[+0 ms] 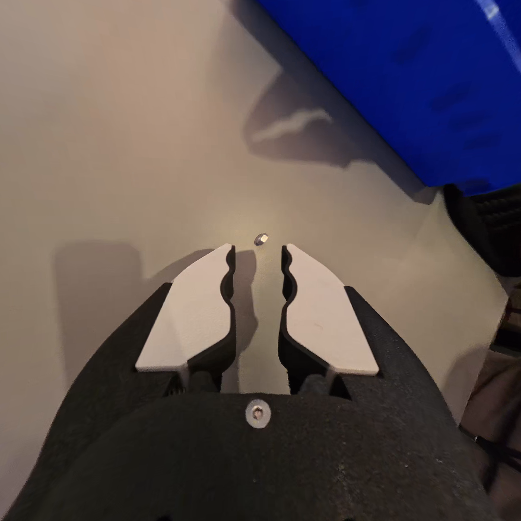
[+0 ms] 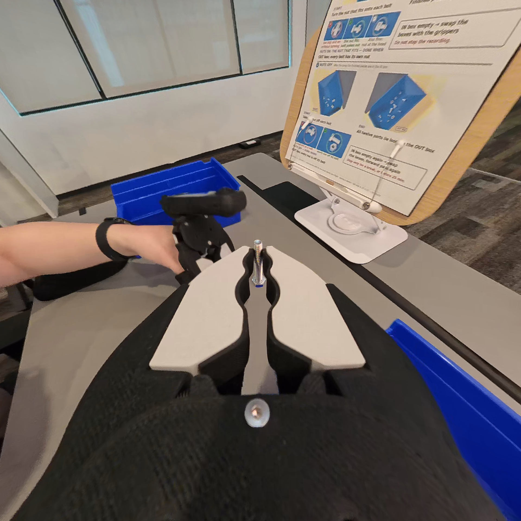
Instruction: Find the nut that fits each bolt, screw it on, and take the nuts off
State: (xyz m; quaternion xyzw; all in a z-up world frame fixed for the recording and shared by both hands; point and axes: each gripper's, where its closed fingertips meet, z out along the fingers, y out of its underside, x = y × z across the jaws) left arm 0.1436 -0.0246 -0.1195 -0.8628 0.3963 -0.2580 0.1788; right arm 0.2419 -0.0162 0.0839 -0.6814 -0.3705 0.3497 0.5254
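While the right gripper (image 2: 258,249) clamps a silver bolt (image 2: 257,263) between its white fingers (image 2: 214,307), the bolt lies along the narrow gap with its threaded end pointing forward past the fingertips and its hex head toward the gripper body, a small blue mark just behind the head. The left gripper (image 1: 258,248) hangs over the pale grey table (image 1: 112,141) with its jaws spread moderately and nothing between them; a small silver nut (image 1: 261,239) lies alone on the table just ahead of the tips, roughly in line with the gap. A blue bin (image 1: 408,84) sits beyond the nut in the left wrist view. In the right wrist view the left gripper (image 2: 197,262) shows farther off, held by a hand (image 2: 146,248) with a black wristband (image 2: 105,239), in front of a blue bin (image 2: 174,189). Another blue bin (image 2: 465,408) edges in at the lower right, and an instruction sheet (image 2: 394,98) stands on a white stand (image 2: 349,228) at the table's far side.
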